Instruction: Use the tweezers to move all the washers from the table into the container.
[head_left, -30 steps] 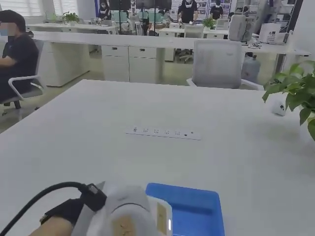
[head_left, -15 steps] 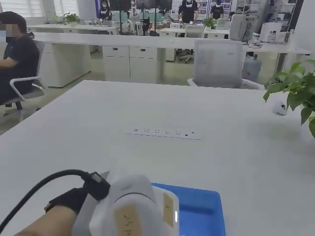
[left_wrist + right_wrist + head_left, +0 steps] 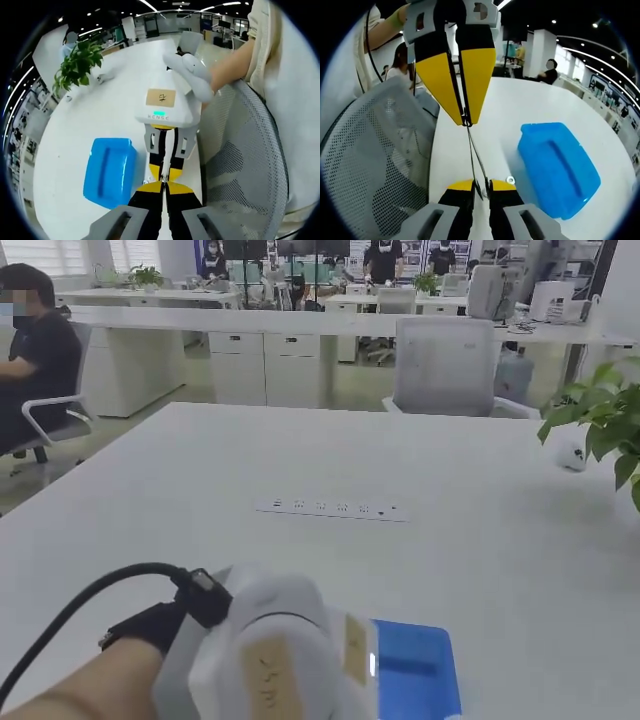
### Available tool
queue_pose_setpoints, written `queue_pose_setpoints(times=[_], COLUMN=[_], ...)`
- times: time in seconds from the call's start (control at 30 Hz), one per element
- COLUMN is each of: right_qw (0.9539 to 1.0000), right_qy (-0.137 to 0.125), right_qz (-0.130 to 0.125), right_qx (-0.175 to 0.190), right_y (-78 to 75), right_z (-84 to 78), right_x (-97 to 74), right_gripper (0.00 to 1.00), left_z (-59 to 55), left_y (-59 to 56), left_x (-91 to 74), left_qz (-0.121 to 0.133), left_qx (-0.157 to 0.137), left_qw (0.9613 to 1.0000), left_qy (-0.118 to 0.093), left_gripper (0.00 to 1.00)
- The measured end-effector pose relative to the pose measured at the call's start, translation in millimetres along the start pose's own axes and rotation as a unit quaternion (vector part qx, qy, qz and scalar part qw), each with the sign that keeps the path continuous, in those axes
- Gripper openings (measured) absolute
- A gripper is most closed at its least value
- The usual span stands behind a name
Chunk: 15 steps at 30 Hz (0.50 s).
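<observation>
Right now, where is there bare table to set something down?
Free: between the power strip and the blue container, and from the strip right to the plant. Crowded: beside the container, where left gripper, right gripper, tweezers and washer cluster.

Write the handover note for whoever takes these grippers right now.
Left gripper: shut on one end of the tweezers.
Right gripper: shut on the other end, so both hold them over the table.
Things: one washer lies on the table beside the blue container.
Done: no washer seen in the container.
To do: pick up that washer with the tweezers, drop it in, look for more.
</observation>
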State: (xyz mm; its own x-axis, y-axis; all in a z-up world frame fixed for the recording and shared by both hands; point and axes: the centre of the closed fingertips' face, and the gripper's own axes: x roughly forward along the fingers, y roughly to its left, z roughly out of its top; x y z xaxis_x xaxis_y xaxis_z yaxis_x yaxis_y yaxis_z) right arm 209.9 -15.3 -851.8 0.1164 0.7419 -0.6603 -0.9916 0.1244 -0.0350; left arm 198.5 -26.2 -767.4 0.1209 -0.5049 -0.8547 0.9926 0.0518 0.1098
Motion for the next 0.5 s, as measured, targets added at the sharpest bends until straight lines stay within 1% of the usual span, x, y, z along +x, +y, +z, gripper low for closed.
queue_pose_setpoints(times=[0.3, 0.5], right_qw=[0.9999, 0.9996], right_qy=[-0.009, -0.015], right_qz=[-0.005, 0.0], right_qx=[0.01, 0.022], right_y=[-5.7, -5.6], right_z=[1.2, 0.8], right_x=[2.5, 4.5], right_gripper=[0.07, 0.07], left_z=[1.1, 3.7], left_y=[5.4, 7.2], left_x=[1.9, 5.0], left_qz=[0.0, -0.006], left_qx=[0.007, 0.013], left_qw=[1.0, 0.9999], left_qy=[0.006, 0.01], left_gripper=[0.0, 0.0])
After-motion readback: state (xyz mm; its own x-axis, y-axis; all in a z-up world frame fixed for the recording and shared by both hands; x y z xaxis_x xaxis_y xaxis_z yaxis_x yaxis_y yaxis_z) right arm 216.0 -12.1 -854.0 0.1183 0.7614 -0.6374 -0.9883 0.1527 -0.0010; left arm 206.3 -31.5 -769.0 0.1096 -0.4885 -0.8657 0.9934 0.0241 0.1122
